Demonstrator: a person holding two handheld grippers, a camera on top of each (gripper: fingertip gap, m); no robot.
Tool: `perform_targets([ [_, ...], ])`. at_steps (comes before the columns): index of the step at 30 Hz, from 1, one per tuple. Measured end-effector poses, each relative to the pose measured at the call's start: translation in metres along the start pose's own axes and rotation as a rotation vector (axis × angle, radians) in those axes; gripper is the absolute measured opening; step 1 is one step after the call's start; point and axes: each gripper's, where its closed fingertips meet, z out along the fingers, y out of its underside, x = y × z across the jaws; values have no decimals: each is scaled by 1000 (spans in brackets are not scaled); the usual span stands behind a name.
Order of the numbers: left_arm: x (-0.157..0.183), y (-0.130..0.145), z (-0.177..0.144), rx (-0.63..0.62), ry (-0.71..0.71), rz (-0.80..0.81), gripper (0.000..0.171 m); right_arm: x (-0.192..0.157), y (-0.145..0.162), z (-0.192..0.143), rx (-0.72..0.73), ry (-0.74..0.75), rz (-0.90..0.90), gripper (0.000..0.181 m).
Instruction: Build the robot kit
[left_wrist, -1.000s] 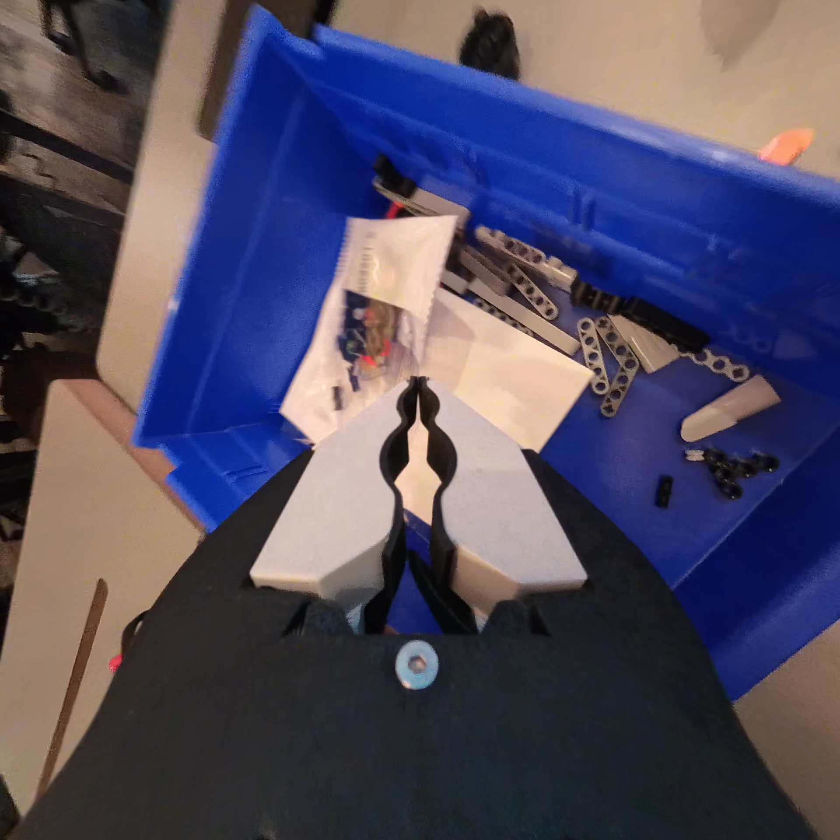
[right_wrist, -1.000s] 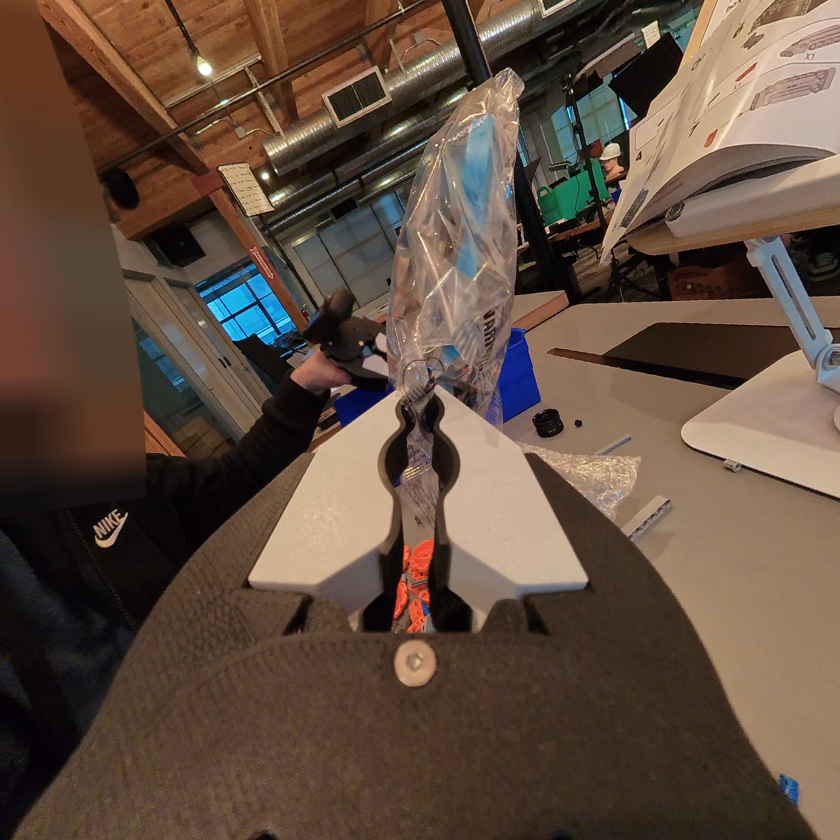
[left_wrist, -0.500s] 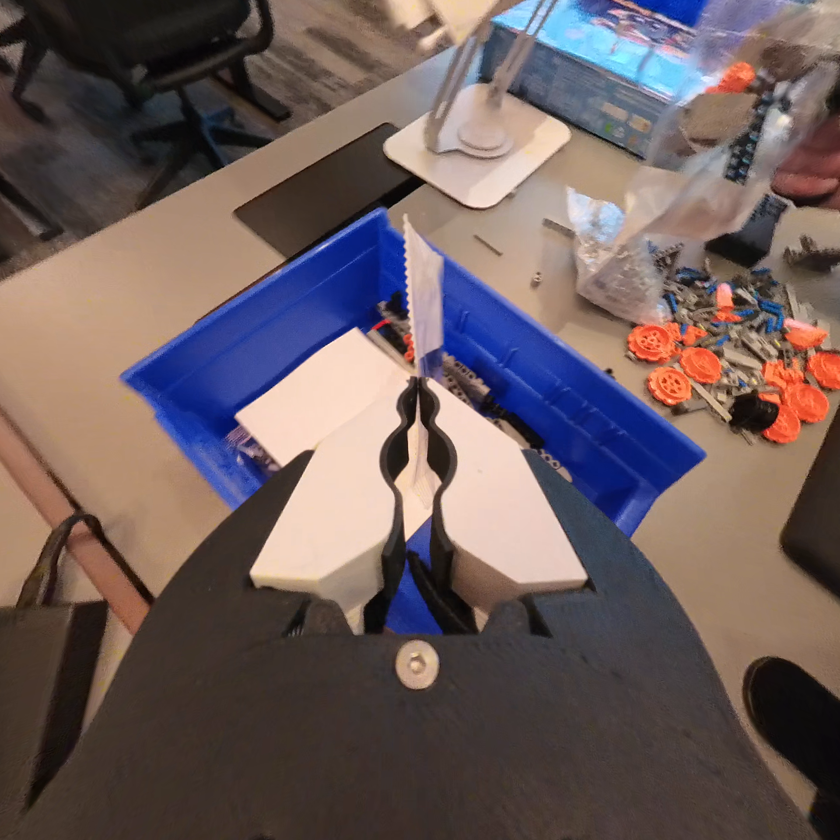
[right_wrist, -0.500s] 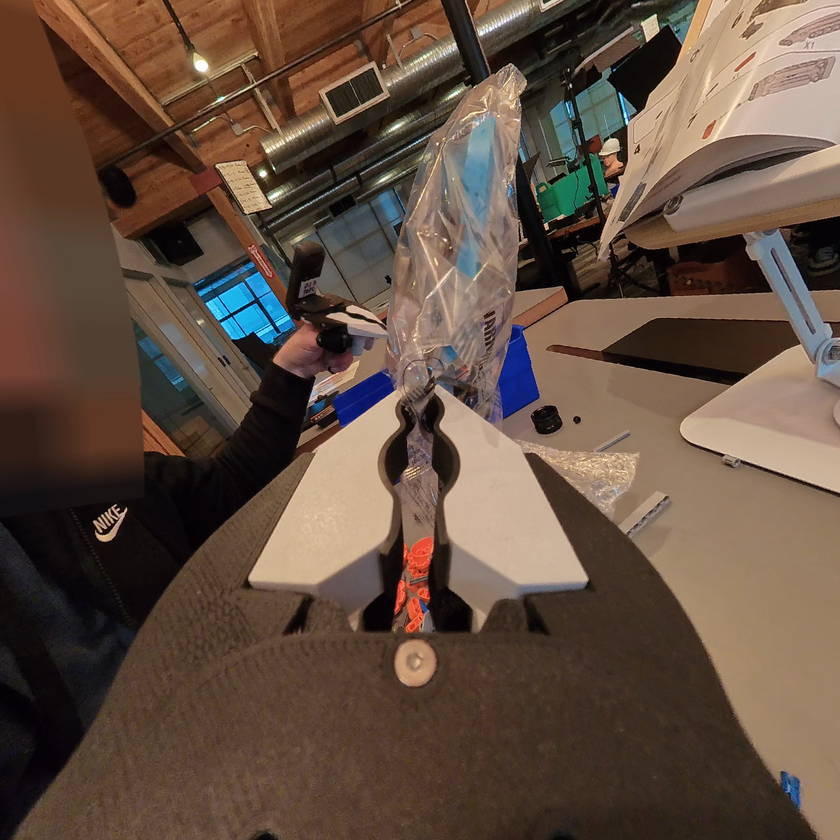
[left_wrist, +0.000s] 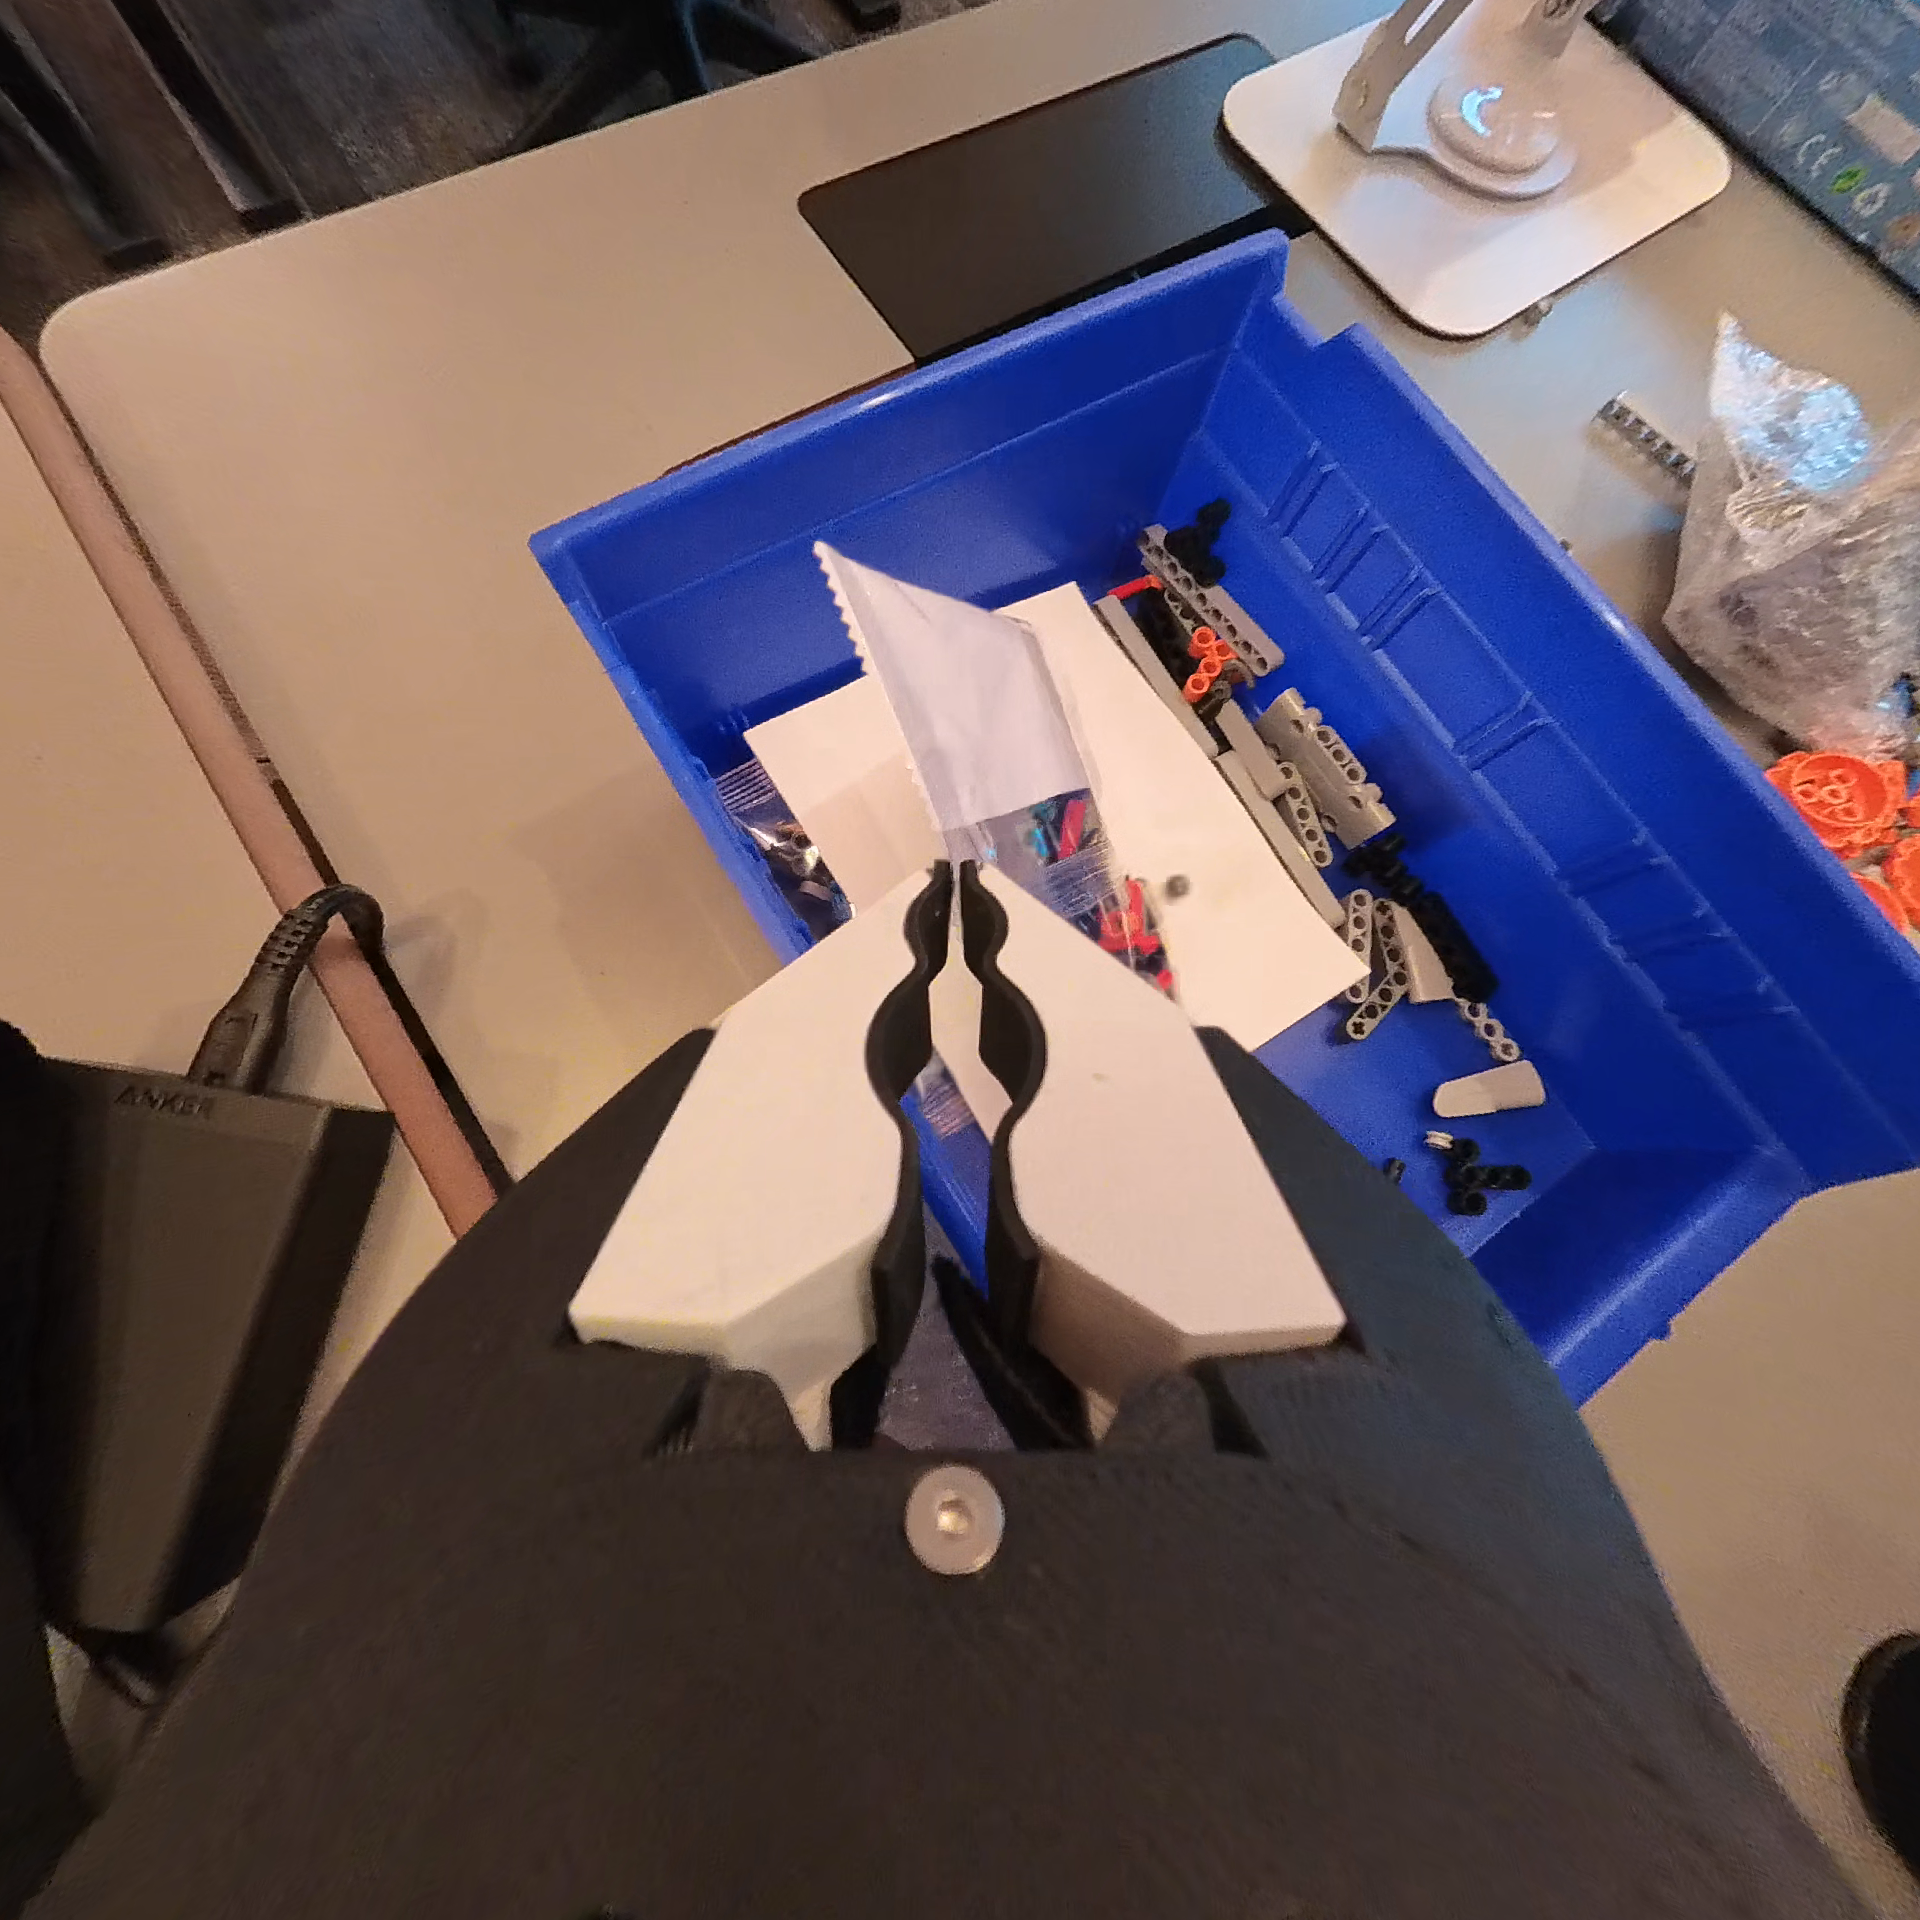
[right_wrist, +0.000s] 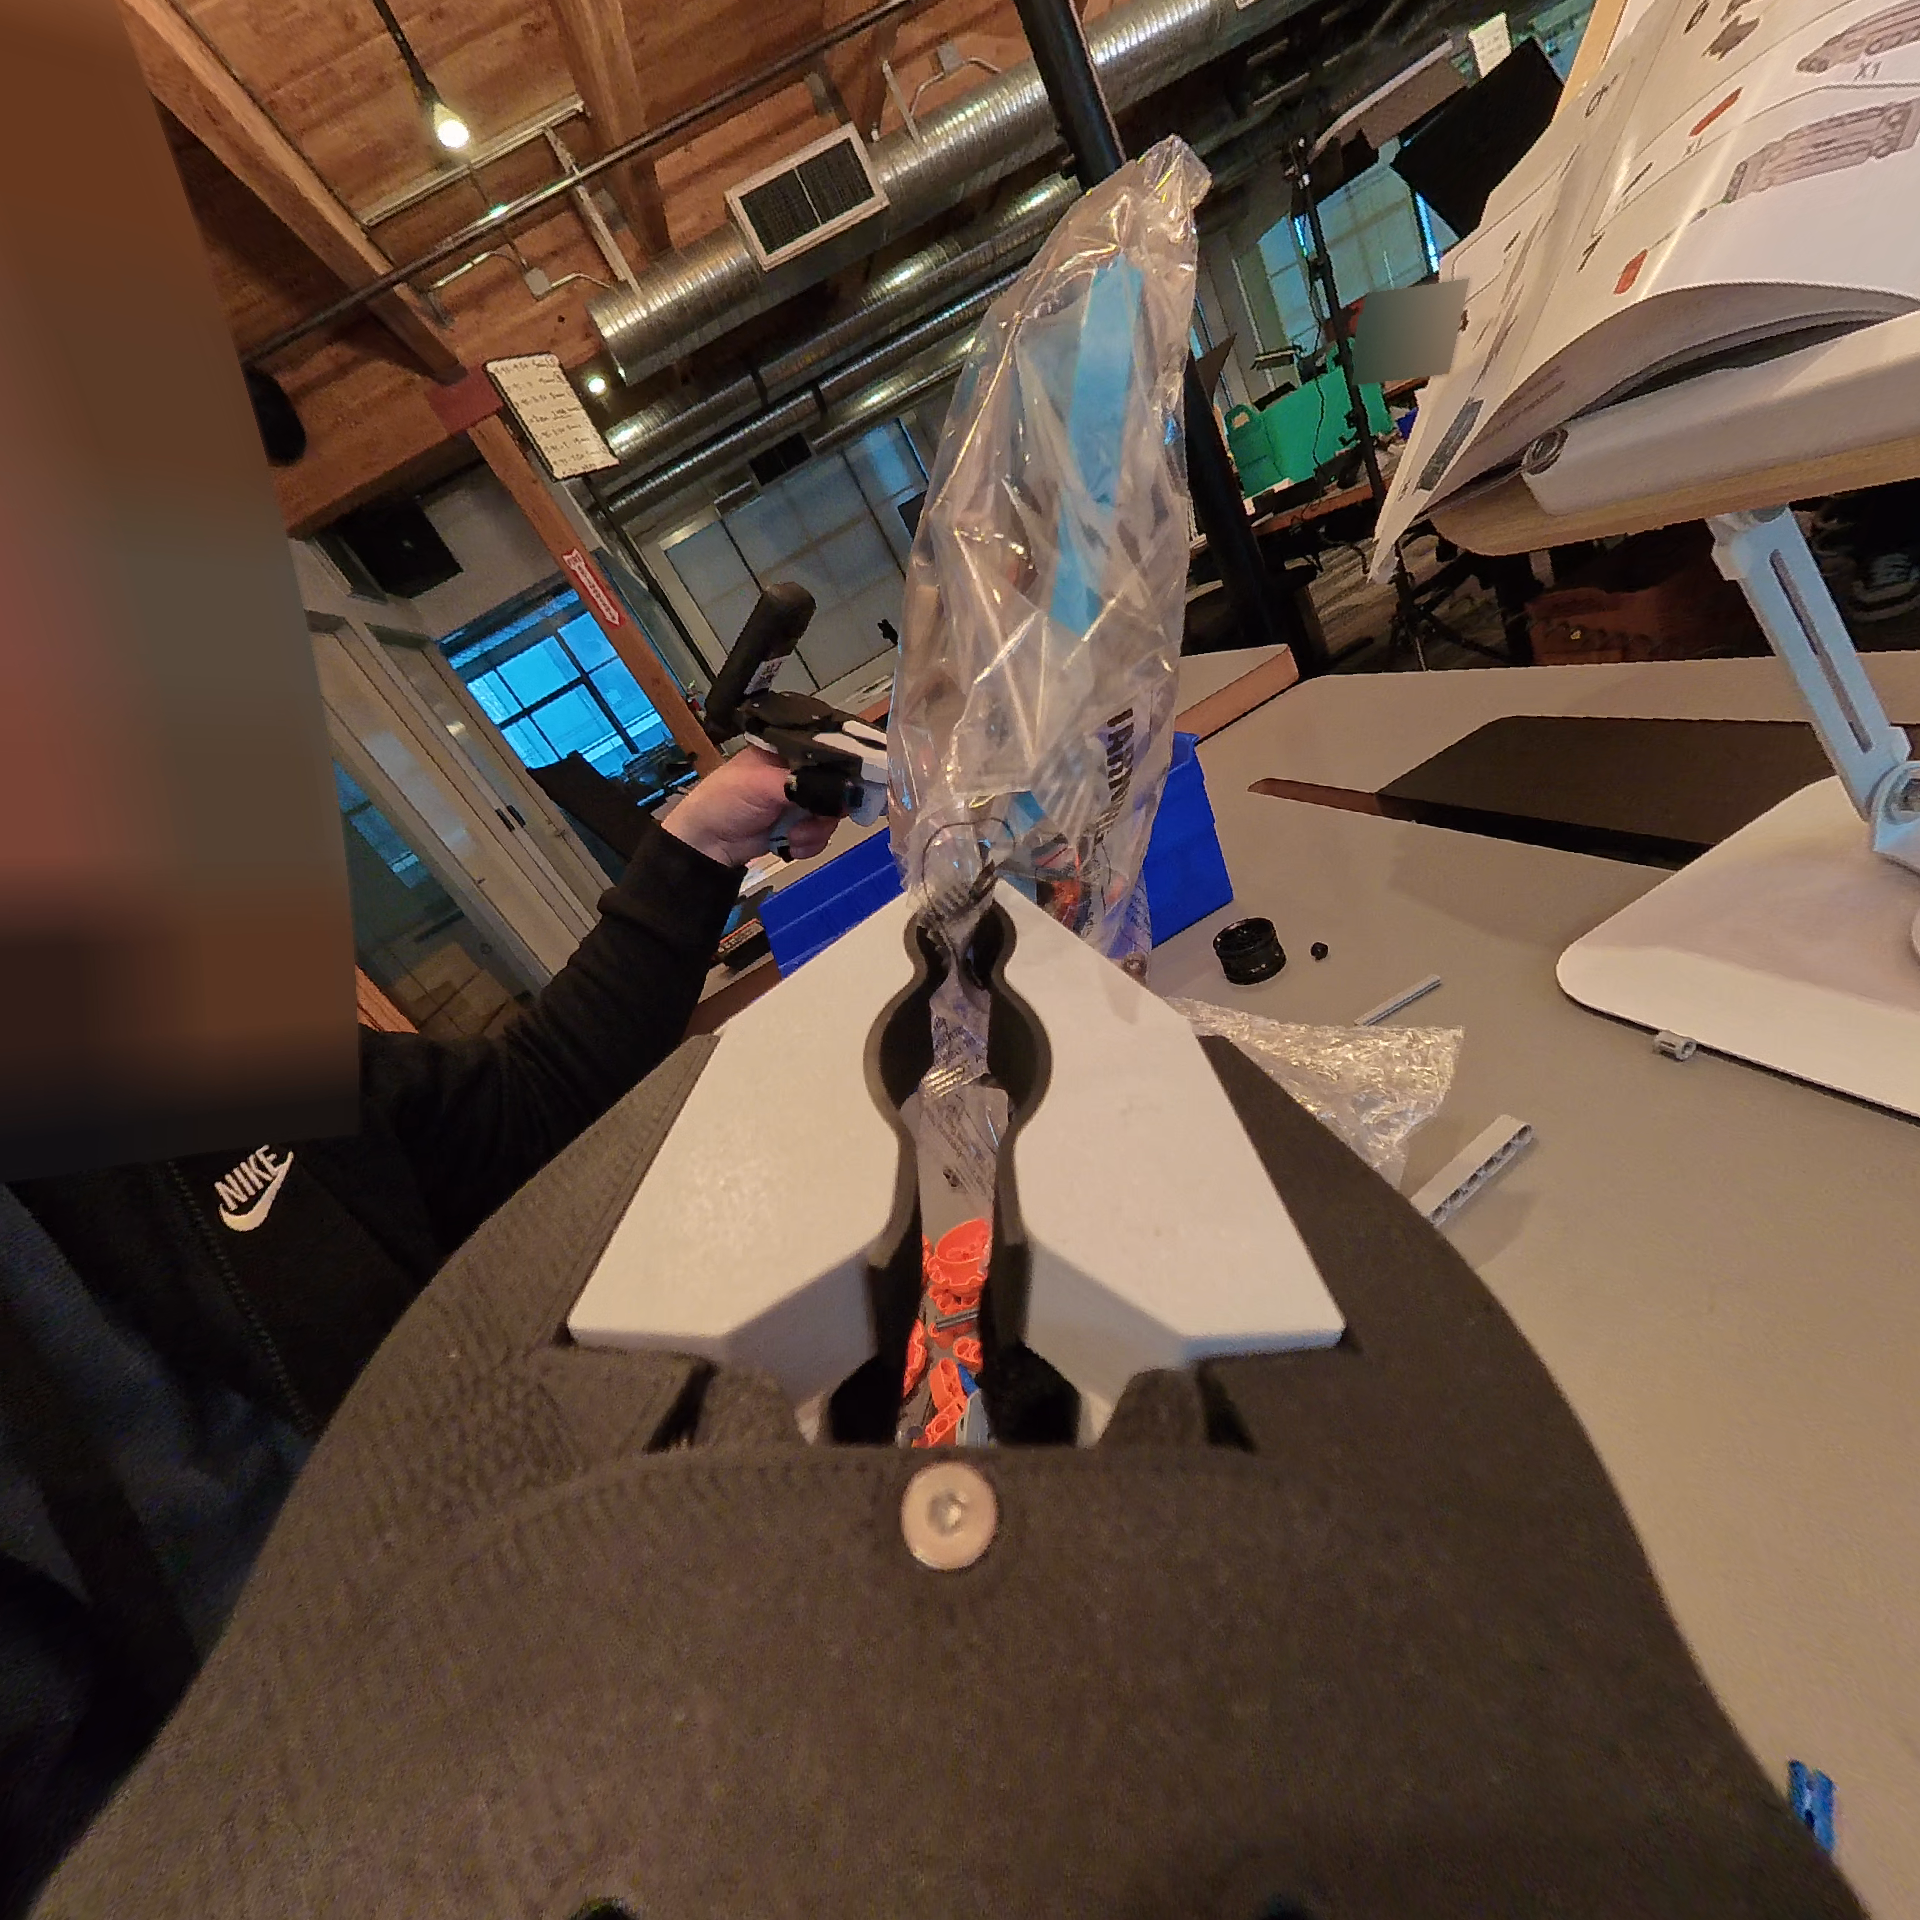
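a small white-topped clear plastic packet (left_wrist: 961, 717) is clamped by the left gripper (left_wrist: 954, 885) above the blue plastic bin (left_wrist: 1621, 831); a crinkled clear plastic bag (right_wrist: 1044, 540) is pinched upright by the right gripper (right_wrist: 958, 914).

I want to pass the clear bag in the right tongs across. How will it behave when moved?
The clear plastic bag is probably floppy: it is crumpled and creased above the right tongs, which pinch it shut. It looks light, seemingly nearly empty up top. Its glossy film may be slippery, so it could slide in the grip.
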Motion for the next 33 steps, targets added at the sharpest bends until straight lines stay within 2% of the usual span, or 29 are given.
perform_targets([
  [7, -17, 12, 4, -69, -115, 60, 0, 1, 1, 0, -3, 2, -1, 1],
  [33, -17, 11, -1, -85, -181, 140, 0, 4, 3, 0, -16, 15, -12, 1],
])
